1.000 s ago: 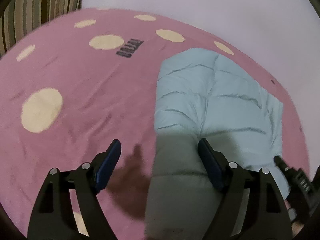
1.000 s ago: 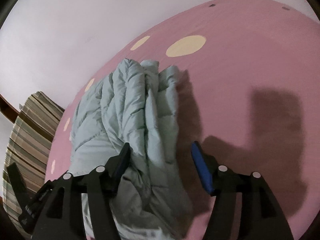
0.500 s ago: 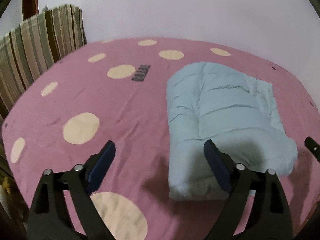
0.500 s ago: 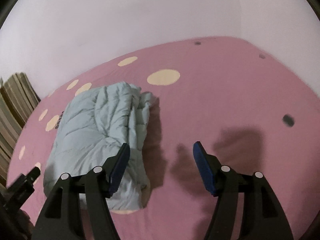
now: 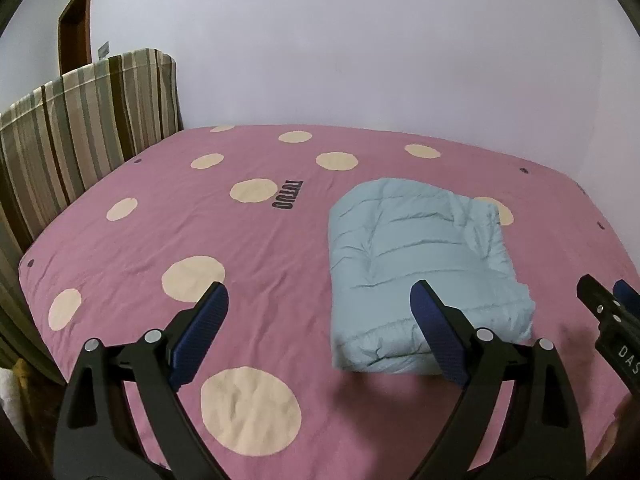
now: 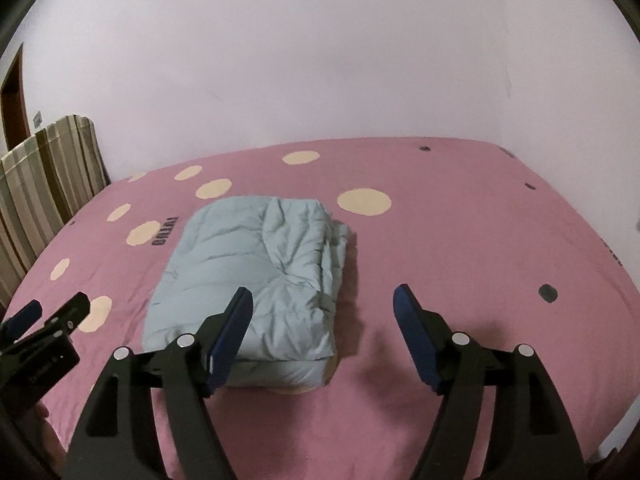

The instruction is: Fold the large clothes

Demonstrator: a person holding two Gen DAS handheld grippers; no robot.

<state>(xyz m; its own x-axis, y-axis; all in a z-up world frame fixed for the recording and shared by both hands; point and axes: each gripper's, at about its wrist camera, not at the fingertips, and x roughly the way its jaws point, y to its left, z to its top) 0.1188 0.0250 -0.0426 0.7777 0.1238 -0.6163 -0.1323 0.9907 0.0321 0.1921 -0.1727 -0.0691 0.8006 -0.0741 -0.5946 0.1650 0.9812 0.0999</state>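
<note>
Puffy light blue jacket (image 5: 420, 264) lies folded into a fat block on the pink bed (image 5: 200, 232), at 1 o'clock from the left gripper (image 5: 320, 336). Both the left gripper and the right gripper (image 6: 322, 332) are wide open, holding nothing.

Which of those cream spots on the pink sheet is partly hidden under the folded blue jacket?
The cream spot at the far right corner of the folded pale-blue puffy jacket; the jacket covers part of it, while most other spots lie fully uncovered on the pink sheet.

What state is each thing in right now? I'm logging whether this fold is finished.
Light blue puffer jacket: folded into a compact bundle, lying flat on the bed, not gripped.
Left gripper: open, empty, above the bed.
Right gripper: open, empty.
Pink dotted bedsheet: spread, lightly wrinkled.
Door: cannot tell.
</note>
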